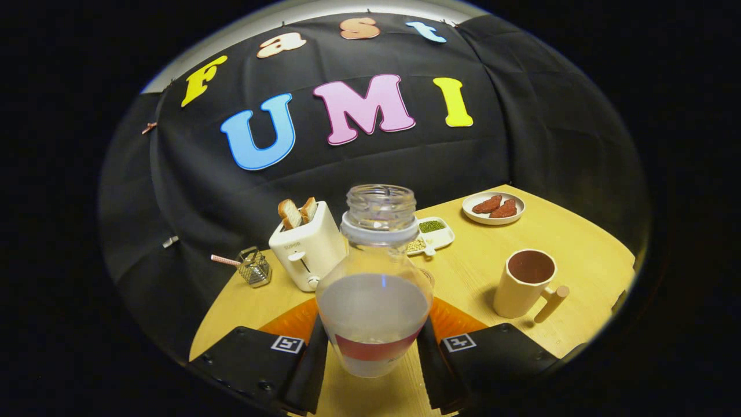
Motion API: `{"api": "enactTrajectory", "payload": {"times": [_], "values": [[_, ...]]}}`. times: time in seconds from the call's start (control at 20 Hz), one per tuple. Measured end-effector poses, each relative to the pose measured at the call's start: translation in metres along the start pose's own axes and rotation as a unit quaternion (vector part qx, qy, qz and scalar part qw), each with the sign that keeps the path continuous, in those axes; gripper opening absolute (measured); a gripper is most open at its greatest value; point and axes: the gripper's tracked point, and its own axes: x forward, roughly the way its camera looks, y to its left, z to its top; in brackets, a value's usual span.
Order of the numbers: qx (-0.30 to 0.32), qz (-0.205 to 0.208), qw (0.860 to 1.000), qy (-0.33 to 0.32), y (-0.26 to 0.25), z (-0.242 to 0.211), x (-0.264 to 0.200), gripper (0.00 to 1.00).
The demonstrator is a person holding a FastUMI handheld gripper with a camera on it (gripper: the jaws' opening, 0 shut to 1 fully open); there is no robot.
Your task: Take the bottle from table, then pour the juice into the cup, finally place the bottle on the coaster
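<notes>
A clear glass bottle (375,289) stands upright between my fingers, its mouth open and cloudy juice filling its lower half above a red label band. My gripper (373,350) is shut on the bottle, with the left finger (312,362) and the right finger (433,362) pressing its sides. An orange coaster (292,319) lies just behind the bottle, mostly hidden by it and the fingers. The beige cup (525,284), brown inside with a stick handle, stands empty beyond the right finger.
A white toaster (307,246) holding two bread slices stands beyond the bottle to the left, next to a small wire basket (255,267). A divided dish of beans (433,233) and a plate of brown meat pieces (494,208) sit farther back on the wooden table (579,243).
</notes>
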Motion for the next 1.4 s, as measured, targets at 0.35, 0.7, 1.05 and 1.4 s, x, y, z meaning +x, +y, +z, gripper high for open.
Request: {"api": "enactTrajectory", "payload": {"times": [0.35,0.7,1.05,1.4], "values": [[0.172,0.0,0.985,-0.008,-0.041,0.027,0.011,0.71],[0.357,-0.045,0.933,0.003,-0.087,0.036,0.033,0.71],[0.498,-0.061,0.865,0.023,-0.098,0.021,0.048,0.71],[0.578,-0.06,0.813,0.045,-0.093,0.013,0.056,0.71]]}}
